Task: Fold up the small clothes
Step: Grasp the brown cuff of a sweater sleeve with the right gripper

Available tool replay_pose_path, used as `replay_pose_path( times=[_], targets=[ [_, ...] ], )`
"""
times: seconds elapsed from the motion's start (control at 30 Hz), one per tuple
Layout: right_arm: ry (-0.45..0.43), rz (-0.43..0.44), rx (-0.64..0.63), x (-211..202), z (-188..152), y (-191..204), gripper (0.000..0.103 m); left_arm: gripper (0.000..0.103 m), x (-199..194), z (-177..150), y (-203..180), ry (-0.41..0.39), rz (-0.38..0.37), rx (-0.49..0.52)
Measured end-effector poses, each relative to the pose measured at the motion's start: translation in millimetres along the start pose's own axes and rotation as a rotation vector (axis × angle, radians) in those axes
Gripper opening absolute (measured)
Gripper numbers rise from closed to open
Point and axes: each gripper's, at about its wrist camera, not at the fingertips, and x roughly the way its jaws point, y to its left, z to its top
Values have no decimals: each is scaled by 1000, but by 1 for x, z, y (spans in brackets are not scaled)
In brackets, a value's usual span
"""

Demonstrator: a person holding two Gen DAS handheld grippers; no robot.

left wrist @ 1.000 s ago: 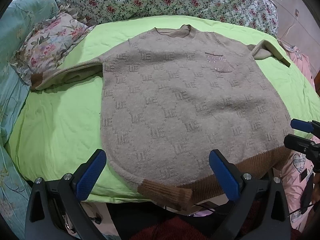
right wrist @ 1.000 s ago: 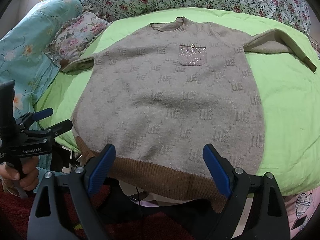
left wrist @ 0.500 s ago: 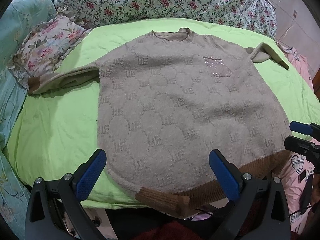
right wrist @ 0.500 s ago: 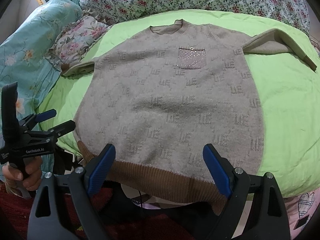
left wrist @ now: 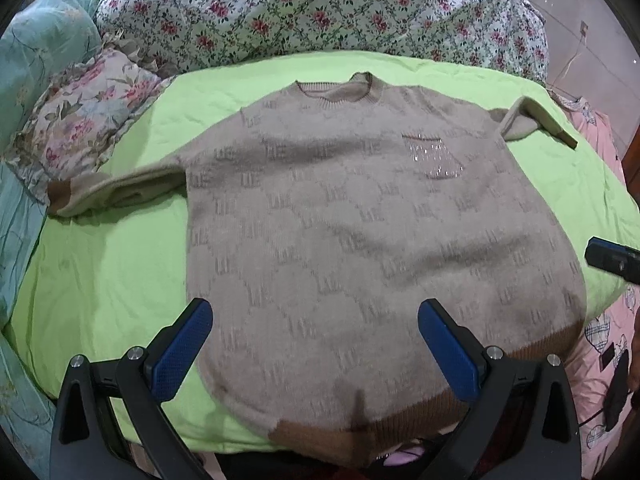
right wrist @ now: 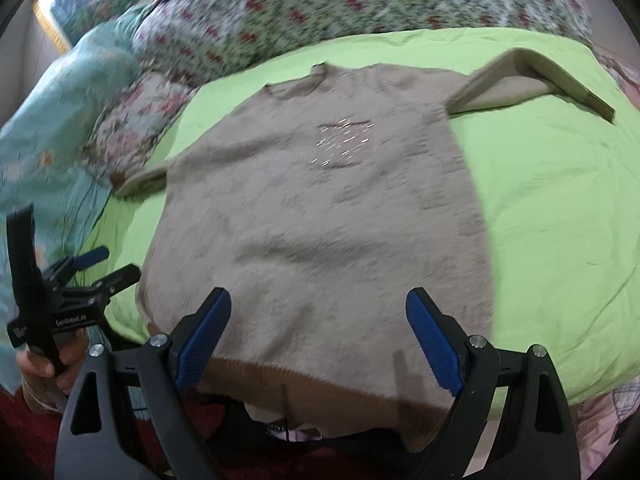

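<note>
A beige knit sweater [left wrist: 360,232] [right wrist: 320,216] lies flat, face up, on a green quilt [left wrist: 100,272] [right wrist: 560,208]. It has a sparkly chest pocket [left wrist: 434,158], a brown hem [left wrist: 400,428] at the near edge and both sleeves spread out. The left sleeve [left wrist: 116,192] ends in a brown cuff. The right sleeve [right wrist: 524,80] is bent. My left gripper [left wrist: 314,344] hovers open above the hem. My right gripper [right wrist: 318,336] is open too, over the sweater's lower part. Neither holds anything. The right wrist view is blurred.
Floral pillows and bedding [left wrist: 320,8] pile up behind the quilt, with a teal blanket [left wrist: 40,52] at the left. A pink sheet [left wrist: 600,340] hangs at the right edge of the bed. A hand [right wrist: 44,368] holds the left gripper [right wrist: 108,266] at the lower left.
Both grippers have moved forward and up over the sweater, so the hem sits lower in each view. The right gripper swings leftward, blurring its view. The sweater has not moved.
</note>
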Motion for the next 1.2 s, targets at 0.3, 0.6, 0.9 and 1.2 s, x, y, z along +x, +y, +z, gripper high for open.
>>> replay_pose_path(
  times=[0.3, 0.6, 0.9, 1.2],
  targets=[
    [-92, -57, 246, -9, 55, -110, 89, 103, 24, 21, 2, 31, -8, -13],
    [-205, -147, 448, -4, 117, -222, 82, 103, 50, 25, -11, 108, -30, -13],
    [-338, -110, 739, 35, 178, -333, 82, 103, 79, 40, -24, 172, -44, -26],
    [-286, -248, 805, 68, 209, -389, 16, 103, 104, 46, -25, 230, -65, -61]
  ],
)
